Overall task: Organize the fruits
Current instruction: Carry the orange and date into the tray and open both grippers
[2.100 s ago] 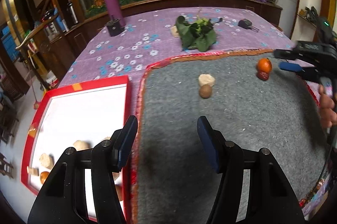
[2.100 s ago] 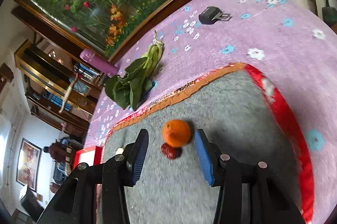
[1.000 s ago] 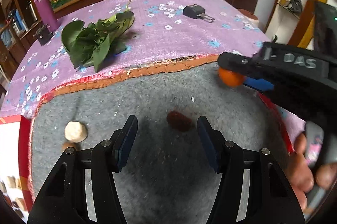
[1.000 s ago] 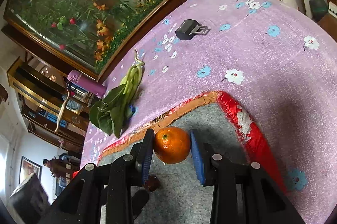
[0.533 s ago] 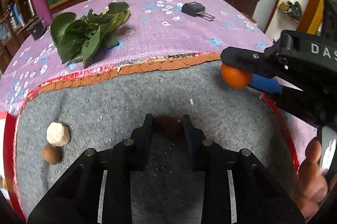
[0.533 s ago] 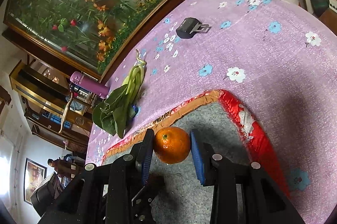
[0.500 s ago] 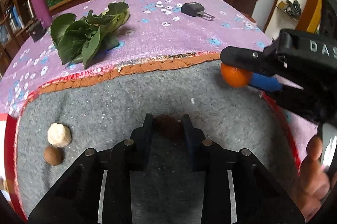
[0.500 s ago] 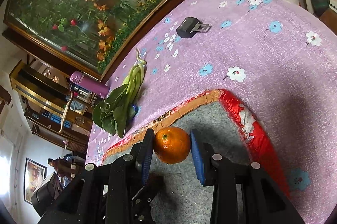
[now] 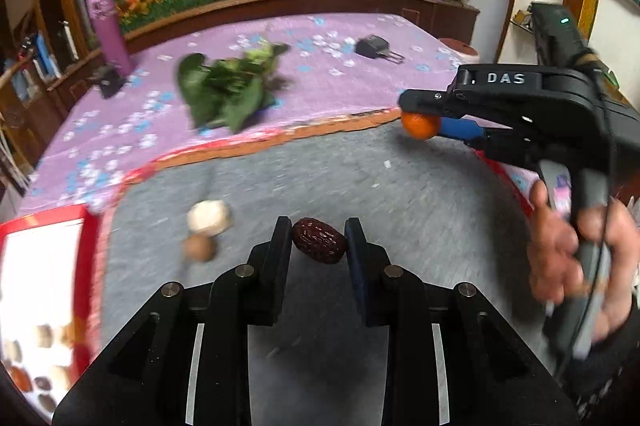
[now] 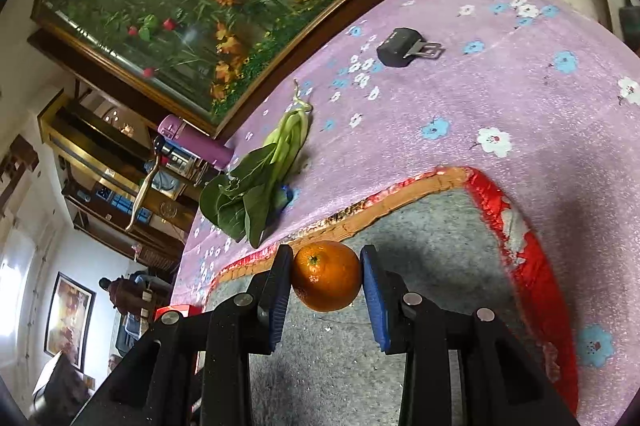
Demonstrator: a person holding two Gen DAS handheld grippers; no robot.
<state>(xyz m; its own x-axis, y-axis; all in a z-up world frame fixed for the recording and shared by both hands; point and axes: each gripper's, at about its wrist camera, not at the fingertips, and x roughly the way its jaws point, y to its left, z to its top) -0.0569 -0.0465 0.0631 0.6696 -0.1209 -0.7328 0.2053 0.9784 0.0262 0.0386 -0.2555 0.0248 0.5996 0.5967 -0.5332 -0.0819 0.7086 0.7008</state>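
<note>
Left tongs grip date – tray contents blurred, cropped

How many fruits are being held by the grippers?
2: a dark red date pinched in the left gripper above the grey mat, and an orange pinched in the right gripper.

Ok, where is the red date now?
Left wrist view: the red date is clamped in the left gripper, above the grey mat, right of the brown nut.
</note>
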